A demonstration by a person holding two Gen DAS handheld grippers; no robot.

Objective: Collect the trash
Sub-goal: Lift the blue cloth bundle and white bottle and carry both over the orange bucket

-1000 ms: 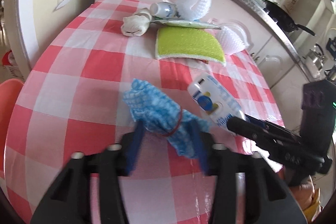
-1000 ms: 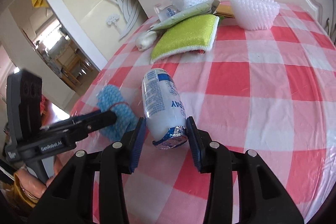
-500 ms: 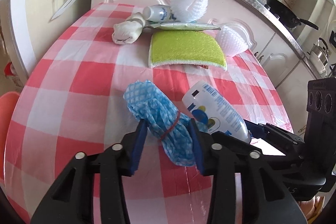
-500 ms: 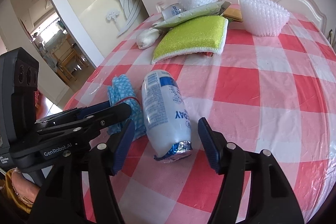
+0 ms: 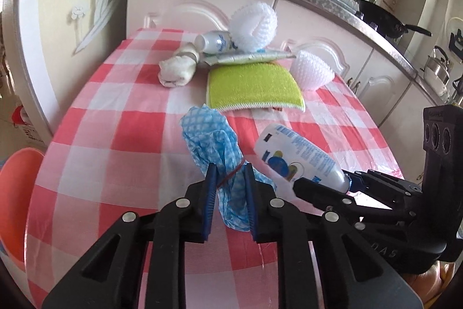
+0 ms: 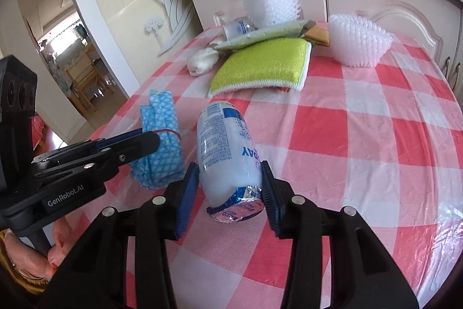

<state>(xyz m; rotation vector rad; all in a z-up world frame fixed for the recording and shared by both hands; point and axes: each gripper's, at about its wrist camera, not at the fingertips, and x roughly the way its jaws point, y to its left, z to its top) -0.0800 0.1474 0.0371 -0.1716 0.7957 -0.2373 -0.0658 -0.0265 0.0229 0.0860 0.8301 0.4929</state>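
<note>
We are pinching the blue cloth bundle point(image 5: 224, 161) with our left tool point(image 5: 229, 173), its jaws squeezed in tight on the cloth right at the red band. The bundle is lying on the red-checked table point(image 5: 121, 135), at about 6 o'clock from the green sponge point(image 5: 253, 86). Our right tool point(image 6: 230, 178) is closing around the white bottle point(image 6: 225, 146), which is lying on its side with the foil end toward us; the blue pads are sitting against the bottle's sides. The bottle is lying just beside the cloth bundle, at its 3 o'clock. At 12 o'clock, at the table's far end, we are seeing the white foam nets point(image 6: 269, 0), a small bottle point(image 5: 214, 41) and a rolled white cloth point(image 5: 178, 68).
</note>
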